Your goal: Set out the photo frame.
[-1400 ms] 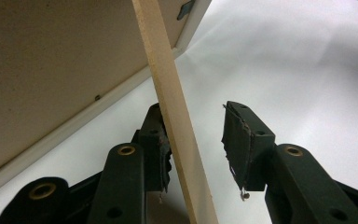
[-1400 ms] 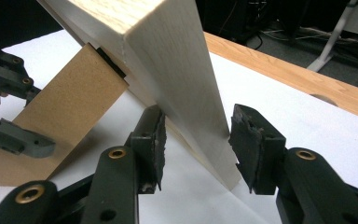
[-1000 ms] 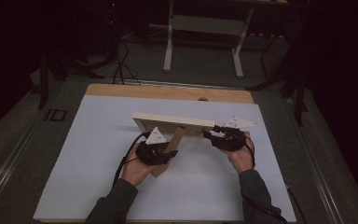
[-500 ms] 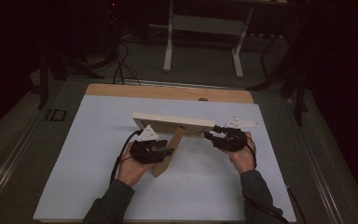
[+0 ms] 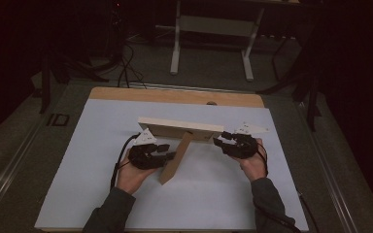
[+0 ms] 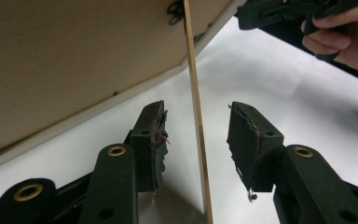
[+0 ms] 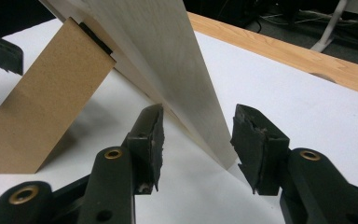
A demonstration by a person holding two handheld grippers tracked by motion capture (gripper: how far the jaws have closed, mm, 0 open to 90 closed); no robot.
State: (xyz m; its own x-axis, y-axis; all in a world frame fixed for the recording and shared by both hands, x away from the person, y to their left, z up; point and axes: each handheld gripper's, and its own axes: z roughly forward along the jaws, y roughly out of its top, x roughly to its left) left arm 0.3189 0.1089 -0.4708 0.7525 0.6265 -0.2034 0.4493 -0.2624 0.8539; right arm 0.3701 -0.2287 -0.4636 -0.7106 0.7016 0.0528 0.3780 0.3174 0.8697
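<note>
A pale wooden picture frame stands on edge across the middle of the white tabletop, its brown back facing me. Its brown cardboard stand slants down toward me. My left gripper is open around the stand's thin edge, with a gap on each side; its jaws have just been closing a little. My right gripper is open at the frame's right end, one jaw on each face, near the bottom corner. The stand also shows at the left of the right gripper view.
A bare wooden strip runs along the table's far edge. Beyond it lie a dark floor, cables and a white table base. The right hand and its gripper show at the top right of the left gripper view.
My left hand and gripper have moved left. The stand's foot has swung out toward me and reaches further down the table. The right gripper has stayed at the frame's end.
</note>
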